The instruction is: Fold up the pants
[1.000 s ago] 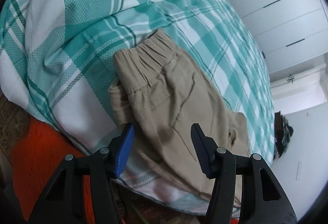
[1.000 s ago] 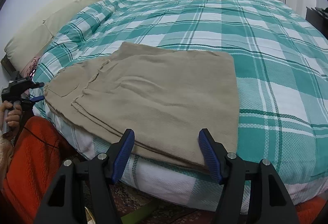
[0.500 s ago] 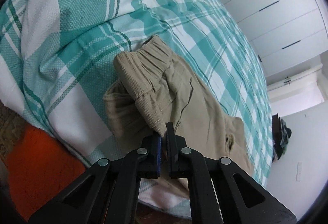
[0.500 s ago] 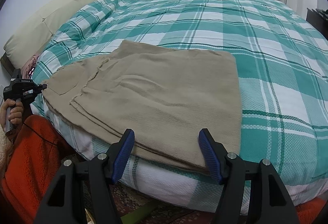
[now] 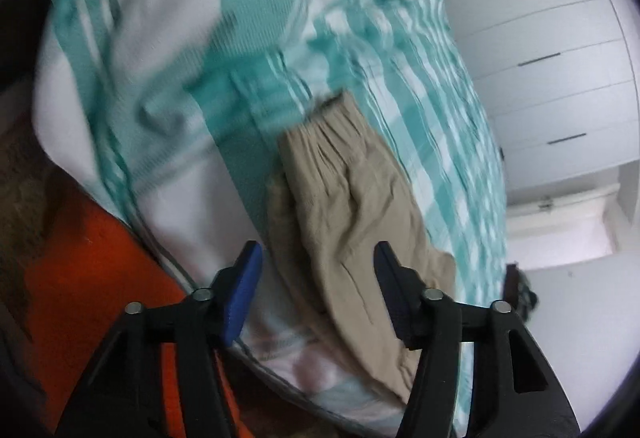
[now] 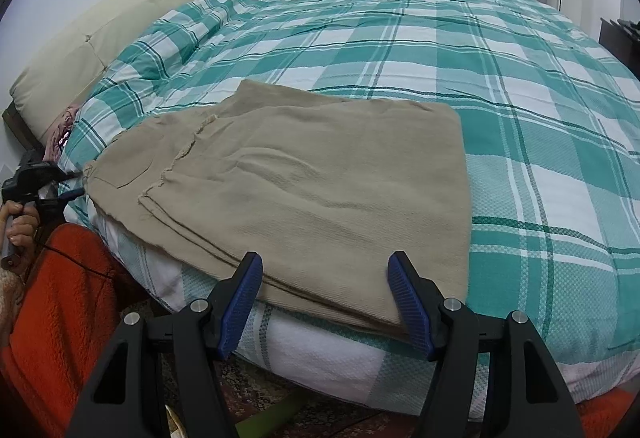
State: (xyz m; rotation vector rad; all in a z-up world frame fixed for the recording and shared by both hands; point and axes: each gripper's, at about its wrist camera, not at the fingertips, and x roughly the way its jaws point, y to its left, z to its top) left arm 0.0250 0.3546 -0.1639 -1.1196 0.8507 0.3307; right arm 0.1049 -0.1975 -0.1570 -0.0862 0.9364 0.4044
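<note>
Beige pants (image 6: 320,177) lie folded flat on the green checked bedcover (image 6: 440,37), close to the bed's near edge. My right gripper (image 6: 326,298) hovers open just before their near hem, with nothing between its fingers. In the blurred left wrist view the elastic waistband end of the pants (image 5: 344,205) lies ahead of my left gripper (image 5: 318,278). Its jaws are opening and the pads touch no cloth. The right wrist view shows the left gripper (image 6: 60,181) in a hand (image 6: 20,222) beside the waistband corner.
A cream headboard cushion (image 6: 120,29) runs along the far left of the bed. White wardrobe doors (image 5: 540,57) stand behind it. An orange garment (image 6: 60,298) is at the lower left, over a patterned rug (image 6: 260,390) below the mattress edge.
My left gripper shut on the waistband corner half a second ago, then let it go, opened and drew back from it. The right gripper and the pants' hem end have not moved.
</note>
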